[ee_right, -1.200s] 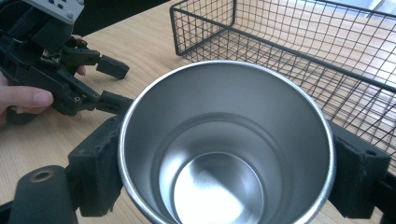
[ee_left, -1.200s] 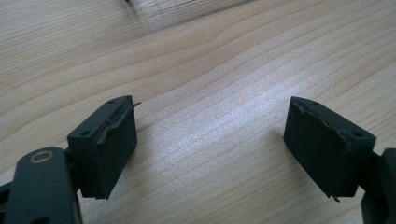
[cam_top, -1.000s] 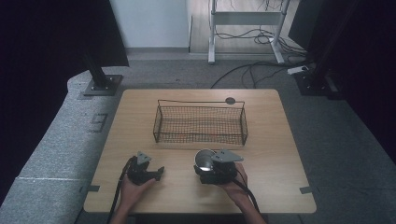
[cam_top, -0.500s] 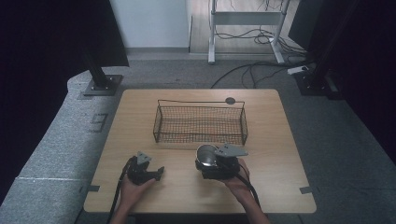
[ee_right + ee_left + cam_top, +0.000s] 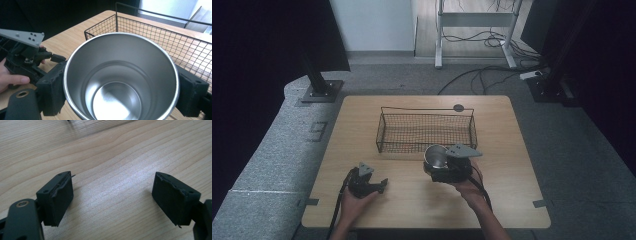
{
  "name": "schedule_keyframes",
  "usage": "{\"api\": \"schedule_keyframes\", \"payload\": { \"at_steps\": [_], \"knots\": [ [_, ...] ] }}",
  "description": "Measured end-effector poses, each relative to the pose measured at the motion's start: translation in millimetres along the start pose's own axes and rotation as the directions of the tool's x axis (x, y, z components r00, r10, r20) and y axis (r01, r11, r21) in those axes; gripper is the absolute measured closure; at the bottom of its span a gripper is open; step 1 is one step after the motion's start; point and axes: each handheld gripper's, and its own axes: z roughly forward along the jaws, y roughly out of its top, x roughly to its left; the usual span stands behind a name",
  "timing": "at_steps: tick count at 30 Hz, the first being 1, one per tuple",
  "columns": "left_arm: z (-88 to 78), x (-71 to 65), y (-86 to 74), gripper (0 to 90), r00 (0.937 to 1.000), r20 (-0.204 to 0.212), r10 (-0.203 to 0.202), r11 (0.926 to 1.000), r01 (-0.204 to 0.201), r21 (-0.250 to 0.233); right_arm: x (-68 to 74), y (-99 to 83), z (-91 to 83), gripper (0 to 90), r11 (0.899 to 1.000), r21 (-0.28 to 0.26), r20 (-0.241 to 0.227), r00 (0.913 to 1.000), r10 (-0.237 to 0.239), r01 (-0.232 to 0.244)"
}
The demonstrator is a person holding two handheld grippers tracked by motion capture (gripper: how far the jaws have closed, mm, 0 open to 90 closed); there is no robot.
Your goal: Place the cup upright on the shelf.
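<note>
- We are gripping a steel cup (image 5: 121, 77) in our right gripper (image 5: 438, 161), its jaws pressing on both sides of the wall, mouth facing up.
- The cup (image 5: 436, 156) is sitting just in front of the wire basket (image 5: 426, 131), near its front right stretch, over the wooden table (image 5: 412, 205).
- Our left gripper (image 5: 112, 200) is resting low over bare wood with its jaws spread wide, holding nothing.
- In the high view that left gripper (image 5: 382, 185) is lying well apart from the cup, toward the table's front left.
</note>
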Motion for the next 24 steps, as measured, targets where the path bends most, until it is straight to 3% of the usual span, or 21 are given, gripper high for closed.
{"api": "schedule_keyframes", "payload": {
  "at_steps": [24],
  "knots": [
    [-0.2, 0.1, 0.0, 17.4, 1.0000, 0.000, 0.000, 1.0000, 0.000, 0.000, -11.7, 24.6, 9.8, 14.1, 1.000, 0.012, 0.004, 1.0000, -0.004, 0.004]
  ]
}}
